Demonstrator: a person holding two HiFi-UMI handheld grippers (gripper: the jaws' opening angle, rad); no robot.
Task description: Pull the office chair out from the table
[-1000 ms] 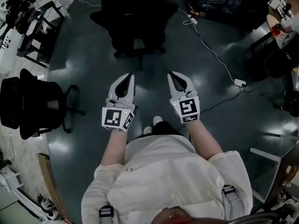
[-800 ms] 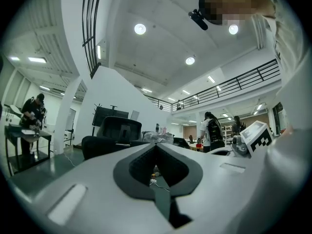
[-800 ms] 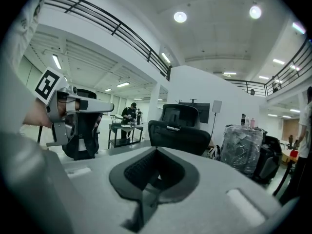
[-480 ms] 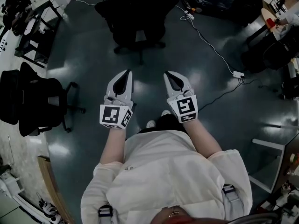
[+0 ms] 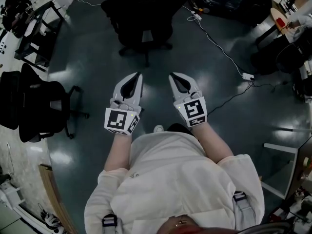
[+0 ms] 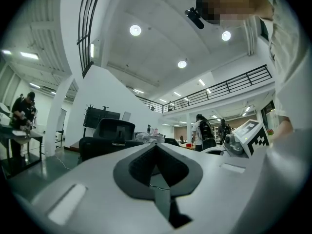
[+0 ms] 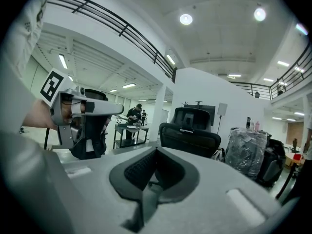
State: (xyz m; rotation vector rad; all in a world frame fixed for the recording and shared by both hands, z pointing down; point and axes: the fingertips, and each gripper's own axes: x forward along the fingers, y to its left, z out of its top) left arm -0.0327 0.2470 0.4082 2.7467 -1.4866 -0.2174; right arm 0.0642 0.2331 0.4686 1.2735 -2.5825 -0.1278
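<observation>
Glossy dark floor [image 5: 92,62], white walls [image 6: 105,94], round ceiling lights [image 6: 135,30].

Ahead of both jaws the floor [image 5: 97,67] lay open up to the office chair [image 5: 141,18], well apart. A second black chair [image 5: 36,106] stood left of the left gripper [image 5: 137,76] jaws; a white cable [image 5: 219,50] and power strip [image 5: 248,76] crossed right of the right gripper [image 5: 172,76] jaws

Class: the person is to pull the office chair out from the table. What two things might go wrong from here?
1. The left gripper and right gripper are both shut and short of the office chair; unless they open, they may only nudge it.
2. A white cable lies on the floor right of the chair; the rolling chair or the person's shoe might snag it.
</observation>
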